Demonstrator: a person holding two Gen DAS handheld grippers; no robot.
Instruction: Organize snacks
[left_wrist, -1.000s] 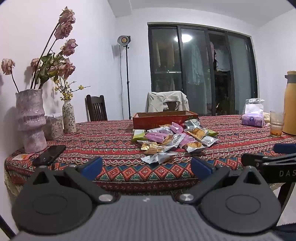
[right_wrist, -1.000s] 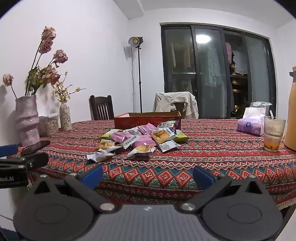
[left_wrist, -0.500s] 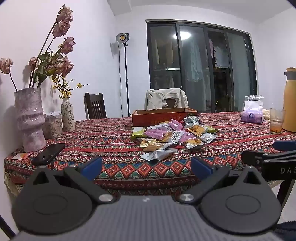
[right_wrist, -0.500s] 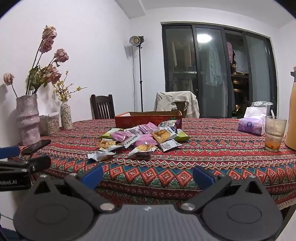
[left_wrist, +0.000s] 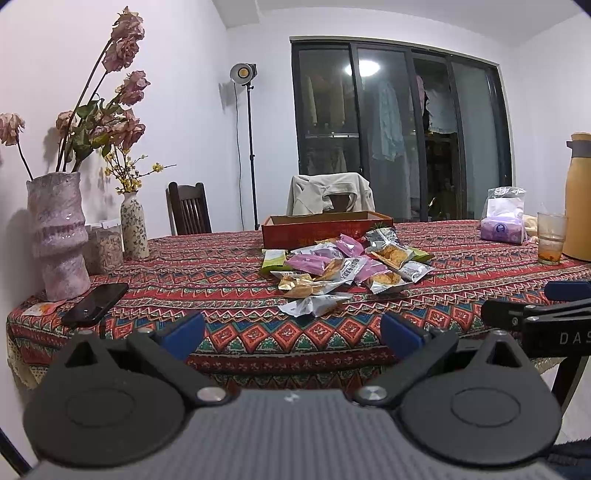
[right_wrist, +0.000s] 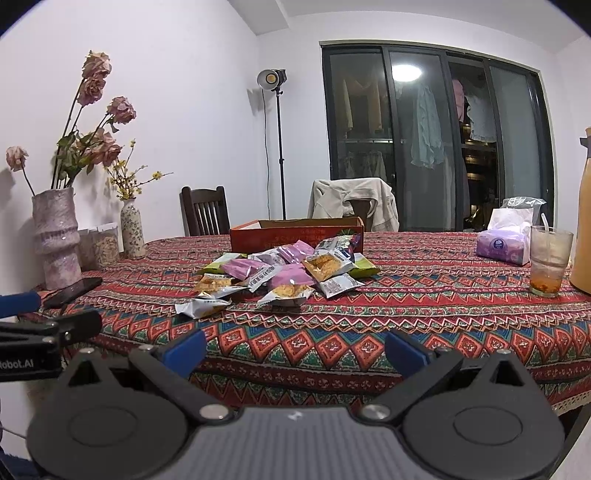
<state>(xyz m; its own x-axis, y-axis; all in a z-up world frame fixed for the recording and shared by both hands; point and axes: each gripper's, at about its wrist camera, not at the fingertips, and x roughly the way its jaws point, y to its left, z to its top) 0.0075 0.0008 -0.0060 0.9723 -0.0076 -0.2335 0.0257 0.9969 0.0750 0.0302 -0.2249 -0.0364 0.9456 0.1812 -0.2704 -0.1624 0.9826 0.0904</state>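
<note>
A heap of small snack packets (left_wrist: 343, 266) (right_wrist: 280, 269), pink, silver, gold and green, lies mid-table on the patterned cloth. Behind it stands a shallow red cardboard box (left_wrist: 325, 229) (right_wrist: 295, 230). My left gripper (left_wrist: 291, 334) hangs open in front of the table's near edge, well short of the heap, nothing between its blue fingertips. My right gripper (right_wrist: 295, 349) is likewise open and empty, off the table's front edge. Each gripper shows at the side of the other's view.
At the left stand a large pink vase (left_wrist: 59, 236) with dried flowers, a small vase (left_wrist: 133, 229), a jar and a black phone (left_wrist: 95, 303). A tissue pack (right_wrist: 504, 242), a glass (right_wrist: 550, 264) and a tan flask (left_wrist: 580, 199) stand right. Chairs stand behind the table.
Both views have drifted slightly down and back, so the table sits a little higher in frame. The grippers stay open and the snacks have not moved.
</note>
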